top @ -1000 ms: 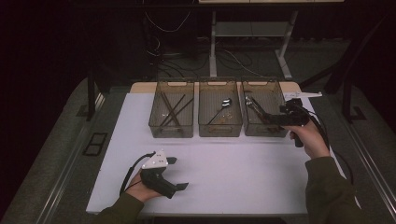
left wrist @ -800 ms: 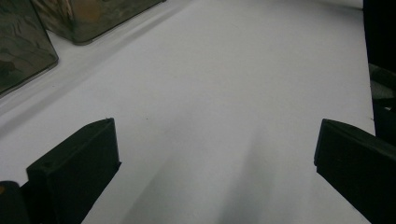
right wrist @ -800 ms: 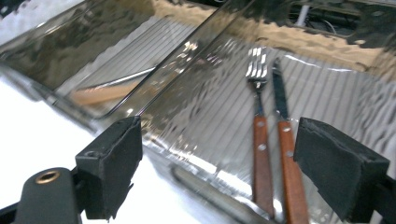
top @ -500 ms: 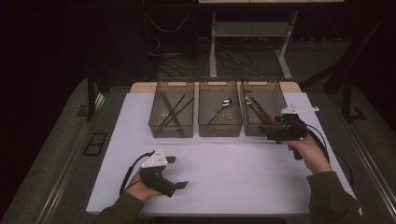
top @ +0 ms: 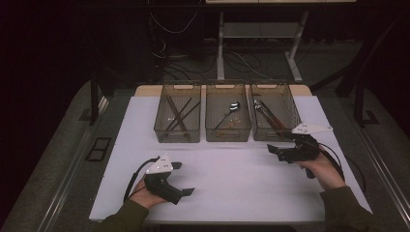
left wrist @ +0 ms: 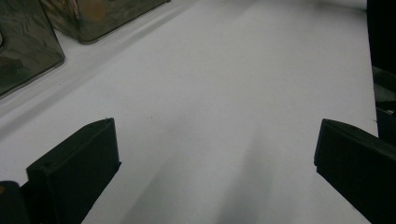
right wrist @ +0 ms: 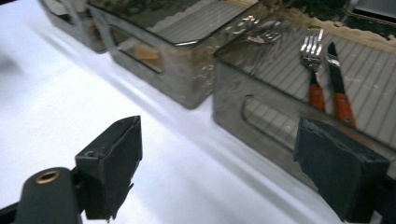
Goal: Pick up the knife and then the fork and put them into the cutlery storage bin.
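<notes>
In the right gripper view, the fork point(right wrist: 314, 65) and knife point(right wrist: 337, 86) lose their orange handles behind the right bin point(right wrist: 261, 100) wall. In the high view, the items in the left bin point(top: 177, 113) are too small to identify.

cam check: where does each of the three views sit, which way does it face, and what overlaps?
High view: above the person's side, facing forward and down on the table; shows both forearms, left gripper, right gripper.
Left gripper view: on that gripper, facing bare tabletop; its two open jaws.
Right gripper view: on that gripper, facing the right bin; its two open jaws.
Shared: right bin with fork and knife.
</notes>
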The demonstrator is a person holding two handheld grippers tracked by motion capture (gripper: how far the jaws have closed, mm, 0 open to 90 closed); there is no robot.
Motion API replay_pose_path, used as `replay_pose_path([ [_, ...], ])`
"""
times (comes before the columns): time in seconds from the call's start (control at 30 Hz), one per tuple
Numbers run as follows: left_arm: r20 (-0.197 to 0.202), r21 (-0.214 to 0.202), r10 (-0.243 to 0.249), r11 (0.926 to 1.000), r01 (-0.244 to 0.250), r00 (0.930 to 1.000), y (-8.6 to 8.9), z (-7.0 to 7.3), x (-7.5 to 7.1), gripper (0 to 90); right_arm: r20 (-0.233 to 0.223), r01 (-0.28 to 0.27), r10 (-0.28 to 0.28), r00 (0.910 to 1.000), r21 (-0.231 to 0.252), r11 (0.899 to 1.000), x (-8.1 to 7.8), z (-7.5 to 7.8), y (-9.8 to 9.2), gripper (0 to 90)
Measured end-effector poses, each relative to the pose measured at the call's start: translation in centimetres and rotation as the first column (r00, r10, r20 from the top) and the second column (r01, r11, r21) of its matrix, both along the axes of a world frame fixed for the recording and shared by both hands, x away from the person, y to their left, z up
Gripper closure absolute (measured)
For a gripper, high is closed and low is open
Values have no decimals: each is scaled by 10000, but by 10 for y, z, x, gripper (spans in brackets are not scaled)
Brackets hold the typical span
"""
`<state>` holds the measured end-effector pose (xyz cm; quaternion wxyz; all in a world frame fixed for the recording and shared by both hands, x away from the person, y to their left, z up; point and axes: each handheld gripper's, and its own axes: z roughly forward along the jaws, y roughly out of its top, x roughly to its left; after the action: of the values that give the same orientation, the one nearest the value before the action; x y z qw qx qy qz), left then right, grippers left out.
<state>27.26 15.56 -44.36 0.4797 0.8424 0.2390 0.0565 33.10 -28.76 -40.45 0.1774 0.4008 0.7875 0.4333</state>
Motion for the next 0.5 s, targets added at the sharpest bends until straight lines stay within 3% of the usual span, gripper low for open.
replay_pose_path([
  [0.23, 26, 35, 0, 10000, 0, 10000, 0, 0, -1, 0, 176, -402, 399, 9990, 145, 9991, -21, -6, 3, 157],
  [0.5, 47, 11, -25, 10000, 25, 10000, 0, 1, -1, 0, 10, -579, 579, 9983, 216, 9981, -40, -21, 6, 157],
])
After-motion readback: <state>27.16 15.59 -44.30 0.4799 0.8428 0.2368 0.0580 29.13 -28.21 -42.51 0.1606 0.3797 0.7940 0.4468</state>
